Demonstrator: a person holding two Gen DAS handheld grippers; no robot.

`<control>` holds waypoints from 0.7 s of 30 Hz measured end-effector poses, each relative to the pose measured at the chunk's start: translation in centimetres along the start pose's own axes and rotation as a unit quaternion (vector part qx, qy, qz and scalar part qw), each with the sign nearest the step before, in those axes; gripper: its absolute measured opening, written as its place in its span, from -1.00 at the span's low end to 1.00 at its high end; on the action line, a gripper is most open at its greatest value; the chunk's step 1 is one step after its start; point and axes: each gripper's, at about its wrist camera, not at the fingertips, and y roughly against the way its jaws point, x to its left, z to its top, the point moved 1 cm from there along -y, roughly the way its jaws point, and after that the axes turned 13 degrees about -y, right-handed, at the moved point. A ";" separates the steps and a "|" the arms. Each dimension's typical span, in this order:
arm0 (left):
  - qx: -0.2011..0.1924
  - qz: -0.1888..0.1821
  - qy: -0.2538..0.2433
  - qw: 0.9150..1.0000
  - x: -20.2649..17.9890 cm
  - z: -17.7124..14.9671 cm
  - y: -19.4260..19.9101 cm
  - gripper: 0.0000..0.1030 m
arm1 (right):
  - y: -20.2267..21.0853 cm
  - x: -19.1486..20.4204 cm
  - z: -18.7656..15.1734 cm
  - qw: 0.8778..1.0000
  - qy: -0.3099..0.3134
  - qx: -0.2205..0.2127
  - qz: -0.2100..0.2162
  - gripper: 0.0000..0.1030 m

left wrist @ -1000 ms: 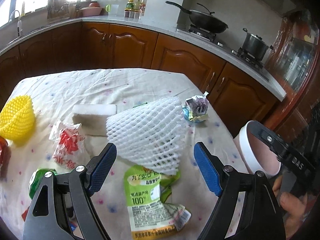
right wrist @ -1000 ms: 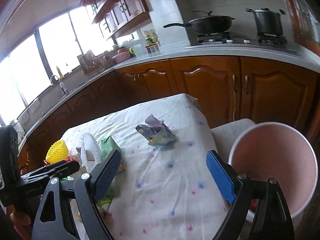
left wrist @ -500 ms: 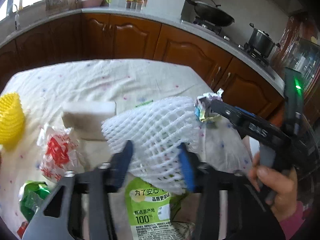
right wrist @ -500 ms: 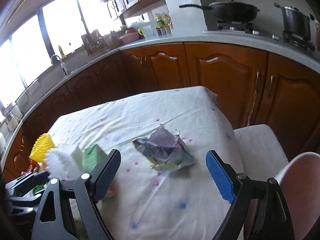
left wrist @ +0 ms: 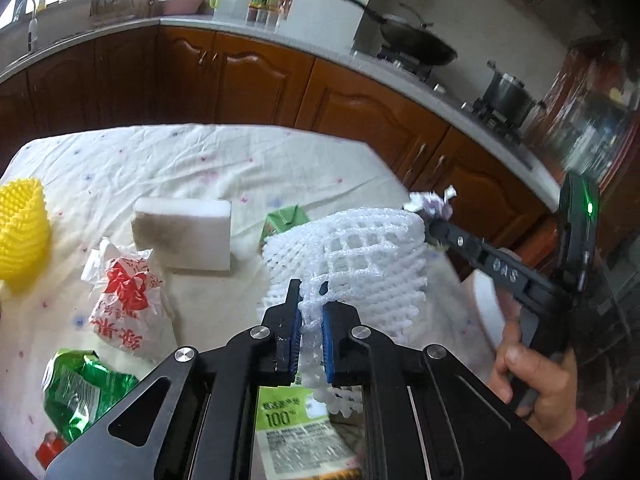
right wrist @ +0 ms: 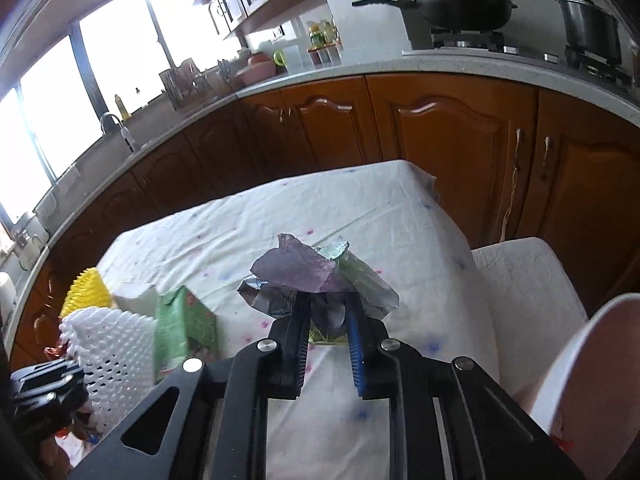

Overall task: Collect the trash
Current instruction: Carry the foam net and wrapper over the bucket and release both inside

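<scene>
My left gripper (left wrist: 311, 312) is shut on the near edge of a white foam fruit net (left wrist: 360, 252) and holds it above the table. The net also shows at the left of the right wrist view (right wrist: 112, 344). My right gripper (right wrist: 329, 316) is shut on a crumpled purple and silver foil wrapper (right wrist: 304, 276) on the white tablecloth (right wrist: 360, 216). The right gripper's body (left wrist: 500, 272) shows in the left wrist view, with the wrapper (left wrist: 430, 202) at its tip. A pink-lined white bin (right wrist: 592, 380) stands off the table's right edge.
On the cloth lie a white sponge block (left wrist: 188, 232), a yellow foam net (left wrist: 20, 232), a red-printed plastic bag (left wrist: 128, 300), a green foil packet (left wrist: 80, 396), a green carton (right wrist: 184, 328) and a green-labelled pouch (left wrist: 300, 436). A white cushioned seat (right wrist: 520, 272) adjoins the table.
Both grippers have closed from open. The left one closed on the white foam net and lifted it. The right one moved to the foil wrapper and closed on it.
</scene>
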 end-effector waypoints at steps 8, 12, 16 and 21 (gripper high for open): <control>-0.026 -0.030 -0.008 0.999 -1.7 -0.1 2.7 -0.85 | 6.5 -0.6 -1.7 0.999 -0.026 -0.031 0.021 -0.66; -0.034 -0.044 -0.020 0.998 -3.3 -0.1 3.7 -0.85 | 9.8 -1.5 -2.8 0.998 -0.041 -0.051 0.020 -0.66; -0.036 -0.057 -0.031 0.997 -4.9 -0.2 4.2 -0.85 | 12.9 -2.8 -3.8 0.996 -0.056 -0.069 0.015 -0.66; -0.039 -0.076 -0.050 0.995 -7.2 -0.4 4.6 -0.85 | 15.9 -4.4 -4.8 0.994 -0.068 -0.088 0.001 -0.65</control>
